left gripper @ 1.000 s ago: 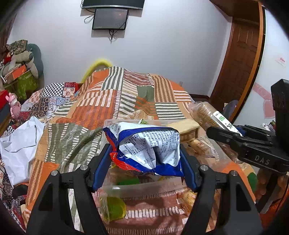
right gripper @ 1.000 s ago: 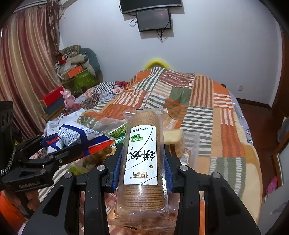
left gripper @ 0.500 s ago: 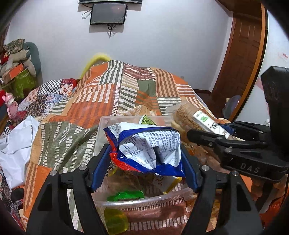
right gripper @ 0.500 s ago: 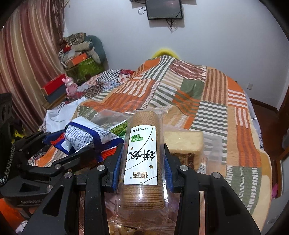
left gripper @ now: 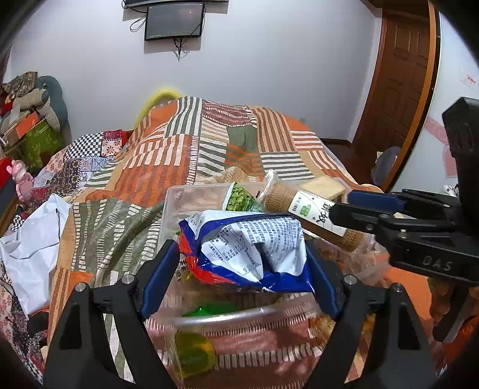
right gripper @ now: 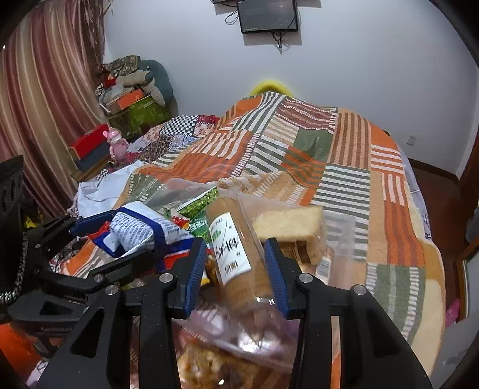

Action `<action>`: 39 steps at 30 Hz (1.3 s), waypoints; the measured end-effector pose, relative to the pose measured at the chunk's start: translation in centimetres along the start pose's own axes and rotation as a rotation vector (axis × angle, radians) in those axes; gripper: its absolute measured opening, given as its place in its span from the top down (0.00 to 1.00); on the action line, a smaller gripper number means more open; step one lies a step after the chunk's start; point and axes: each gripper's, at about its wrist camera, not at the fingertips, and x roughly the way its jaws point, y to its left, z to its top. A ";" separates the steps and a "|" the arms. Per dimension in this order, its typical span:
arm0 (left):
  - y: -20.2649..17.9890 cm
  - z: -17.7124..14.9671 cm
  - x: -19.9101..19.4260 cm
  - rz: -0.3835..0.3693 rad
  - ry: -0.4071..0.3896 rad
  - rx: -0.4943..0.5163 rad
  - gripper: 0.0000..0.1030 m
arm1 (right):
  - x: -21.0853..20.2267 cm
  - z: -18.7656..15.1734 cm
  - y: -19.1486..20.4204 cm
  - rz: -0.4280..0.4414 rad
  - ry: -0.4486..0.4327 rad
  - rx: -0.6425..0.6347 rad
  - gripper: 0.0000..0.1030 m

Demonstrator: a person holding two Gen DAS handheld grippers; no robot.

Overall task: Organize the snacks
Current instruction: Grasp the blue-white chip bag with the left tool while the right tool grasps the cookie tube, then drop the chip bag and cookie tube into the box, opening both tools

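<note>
Crinkled foil bag (left gripper: 248, 248) between opening left tool (left gripper: 242, 269); cylindrical biscuit sleeve (right gripper: 236, 254) between opening right tool (right gripper: 236, 269).

A: What is lying across the bed (right gripper: 389, 209)?

B: A patchwork blanket (left gripper: 191, 155) in orange, green and striped squares is covering it, and a white cloth (left gripper: 33, 239) is lying crumpled at its edge.

A: And by the wall?

B: A dark screen (left gripper: 173, 21) is hanging there, its cables dangling. A brown door (left gripper: 398, 80) is standing on one side, striped curtains (right gripper: 39, 98) are hanging on the other. Boxes and cushions (right gripper: 134, 89) are piling up in the corner, with a pink toy (right gripper: 115, 143) sitting near them.
</note>
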 end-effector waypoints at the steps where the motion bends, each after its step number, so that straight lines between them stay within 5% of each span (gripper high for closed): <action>1: 0.0 -0.1 -0.3 0.002 -0.005 0.002 0.20 | -0.3 -0.1 0.1 -0.002 -0.006 0.000 0.57; 10: 0.4 -0.6 -4.0 0.006 -0.044 0.003 0.14 | -3.4 -1.7 0.4 -0.021 -0.041 0.002 0.37; 21: 3.2 -3.1 -6.2 0.035 -0.015 -0.040 0.13 | -4.3 -4.1 0.6 -0.022 -0.014 0.032 0.25; 25: 4.4 -4.2 -5.8 0.039 0.026 -0.064 0.13 | -4.5 -5.5 0.7 -0.023 0.000 0.050 0.18; 36: 5.3 -7.1 -2.0 0.004 0.159 -0.117 0.13 | -1.2 -8.7 0.9 0.001 0.128 0.110 0.18; 39: 5.3 -7.4 -0.9 -0.005 0.182 -0.129 0.20 | 0.2 -9.0 0.9 -0.004 0.169 0.122 0.18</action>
